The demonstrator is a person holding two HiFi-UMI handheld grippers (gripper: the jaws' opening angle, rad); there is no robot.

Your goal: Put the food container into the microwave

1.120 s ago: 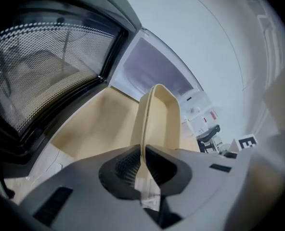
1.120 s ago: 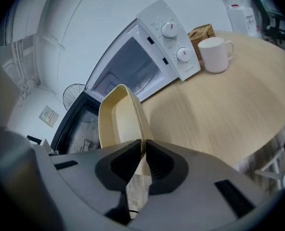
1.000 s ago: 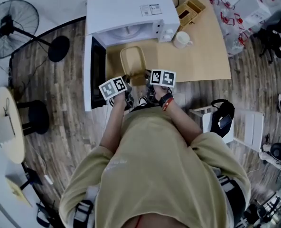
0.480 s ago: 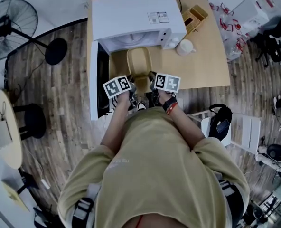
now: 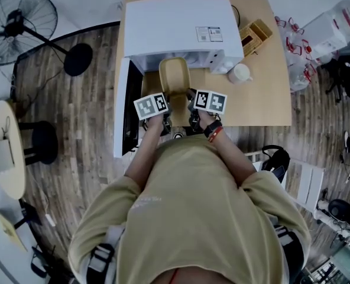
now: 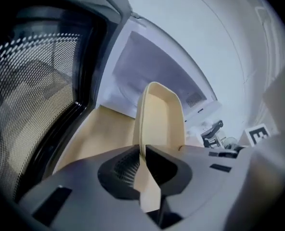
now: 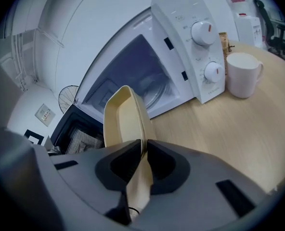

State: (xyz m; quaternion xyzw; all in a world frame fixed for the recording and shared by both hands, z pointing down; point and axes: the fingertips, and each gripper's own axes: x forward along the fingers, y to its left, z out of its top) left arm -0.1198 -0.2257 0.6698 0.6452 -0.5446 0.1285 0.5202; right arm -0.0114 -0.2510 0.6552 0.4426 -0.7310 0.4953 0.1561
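1. container (image 5: pixel 175 78), a shallow tan tray, hangs roughly level in front of the open microwave (image 5: pixel 175 22). its far end is at the mouth of the cavity and its near end points toward the person. it does not look to be resting inside yet.
2. left gripper (image 6: pixel 141 154) is clamped on the left part of the container's near rim, jaws pressed onto the thin lip with no gap showing.
3. right gripper (image 7: pixel 145 153) pinches the same near rim further right, jaws closed on the lip in the same way.
4. holding only the near end leaves the far end free to enter first. two pinches side by side probably stop the tray twisting or drooping.
5. door (image 5: pixel 129 99) is swung out to the left, so the opening is unobstructed. its mesh window fills the left of the left gripper view, close beside that gripper.
6. mug (image 5: pixel 240 73) stands on the table (image 5: pixel 263 99) just right of the microwave's knob panel, off the tray's line of travel.
7. judged from this, the task is at the insertion step. the next move calls for a straight, level push, then lowering onto the glass plate (image 7: pixel 157 93) and opening both grippers.
8. likely risks are the thin lip slipping in the pinch and the far edge catching on the cavity sill.
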